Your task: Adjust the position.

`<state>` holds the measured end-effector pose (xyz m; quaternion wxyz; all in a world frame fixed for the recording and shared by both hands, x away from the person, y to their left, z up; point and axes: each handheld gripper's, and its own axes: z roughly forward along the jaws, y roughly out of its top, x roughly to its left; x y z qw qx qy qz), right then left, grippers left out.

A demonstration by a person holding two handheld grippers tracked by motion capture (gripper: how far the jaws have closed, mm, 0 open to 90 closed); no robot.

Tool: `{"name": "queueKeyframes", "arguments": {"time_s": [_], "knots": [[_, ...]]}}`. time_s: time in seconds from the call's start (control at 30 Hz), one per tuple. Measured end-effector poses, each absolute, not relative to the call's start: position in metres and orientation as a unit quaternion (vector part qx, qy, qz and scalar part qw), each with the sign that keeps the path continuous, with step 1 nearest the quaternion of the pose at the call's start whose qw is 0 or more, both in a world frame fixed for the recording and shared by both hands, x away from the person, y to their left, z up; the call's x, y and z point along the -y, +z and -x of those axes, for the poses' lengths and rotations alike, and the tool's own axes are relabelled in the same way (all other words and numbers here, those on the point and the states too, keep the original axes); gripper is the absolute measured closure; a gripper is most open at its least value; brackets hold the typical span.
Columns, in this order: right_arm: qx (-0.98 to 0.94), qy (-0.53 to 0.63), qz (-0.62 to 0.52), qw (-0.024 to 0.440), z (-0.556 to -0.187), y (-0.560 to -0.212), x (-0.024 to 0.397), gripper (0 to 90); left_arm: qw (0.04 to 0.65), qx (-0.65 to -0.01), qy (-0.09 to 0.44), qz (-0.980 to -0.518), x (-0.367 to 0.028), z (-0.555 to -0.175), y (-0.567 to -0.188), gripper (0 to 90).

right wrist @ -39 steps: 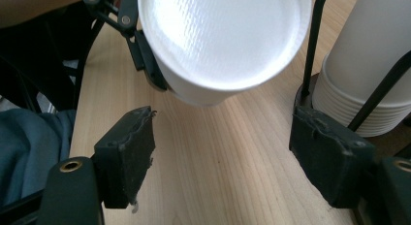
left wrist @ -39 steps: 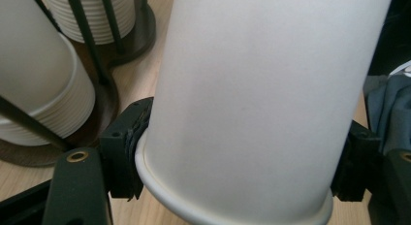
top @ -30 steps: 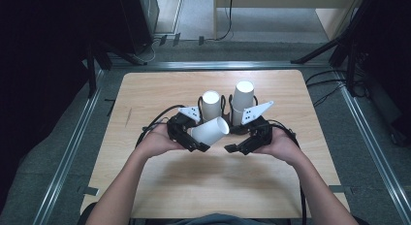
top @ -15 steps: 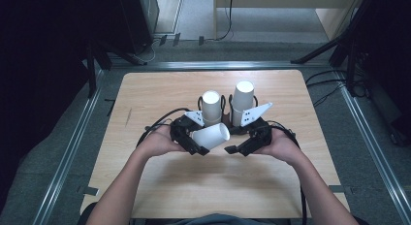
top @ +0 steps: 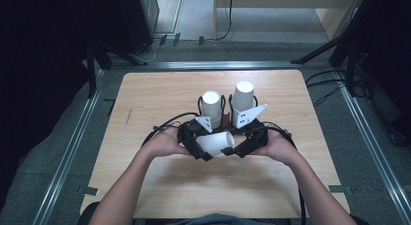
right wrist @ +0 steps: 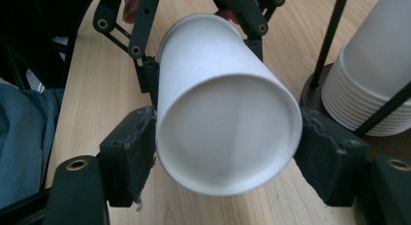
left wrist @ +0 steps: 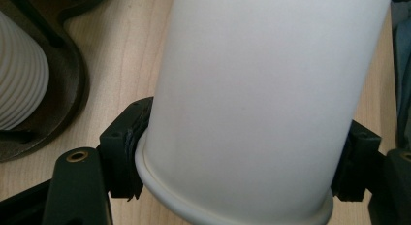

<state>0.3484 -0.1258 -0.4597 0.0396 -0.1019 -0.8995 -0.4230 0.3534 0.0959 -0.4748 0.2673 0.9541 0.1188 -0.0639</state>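
A white paper cup (top: 215, 143) lies on its side just above the wooden table (top: 155, 96), held between both grippers. My left gripper (top: 199, 146) is shut on its rim end; in the left gripper view the black pads (left wrist: 123, 157) press against the cup (left wrist: 261, 104) just above its rolled rim. My right gripper (top: 241, 147) is shut on the base end, where the pads (right wrist: 131, 157) clamp both sides of the cup (right wrist: 223, 123), its closed bottom facing the camera. The left gripper (right wrist: 194, 36) grips the far end in the right gripper view.
Two stacks of white cups stand upside down in black wire holders just behind the hands, one stack (top: 211, 106) on the left and a taller one (top: 242, 101) on the right. They also flank the held cup as a ribbed stack (left wrist: 19, 84) and a stack (right wrist: 368, 74).
The left hand has brought the cup down and toward the person, and the cup has levelled out between the two grippers. The right hand has stayed put.
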Motion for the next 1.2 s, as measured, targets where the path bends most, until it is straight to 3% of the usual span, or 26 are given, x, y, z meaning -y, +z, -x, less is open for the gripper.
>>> {"name": "queueKeyframes", "arguments": {"time_s": [0.57,0.83,1.2], "knots": [[0.902,-0.417,0.094,0.062,-0.347,-0.459,0.120,33.7,0.278,-0.109,-0.088,-0.950,-0.093,-0.352,-0.479,21.7],[0.896,-0.427,0.106,0.054,-0.349,-0.456,0.126,33.3,0.317,-0.133,-0.068,-0.937,-0.099,-0.353,-0.473,10.5],[0.891,-0.437,0.113,0.046,-0.351,-0.452,0.134,33.2,0.366,-0.157,-0.046,-0.916,-0.112,-0.354,-0.464,8.1]]}}
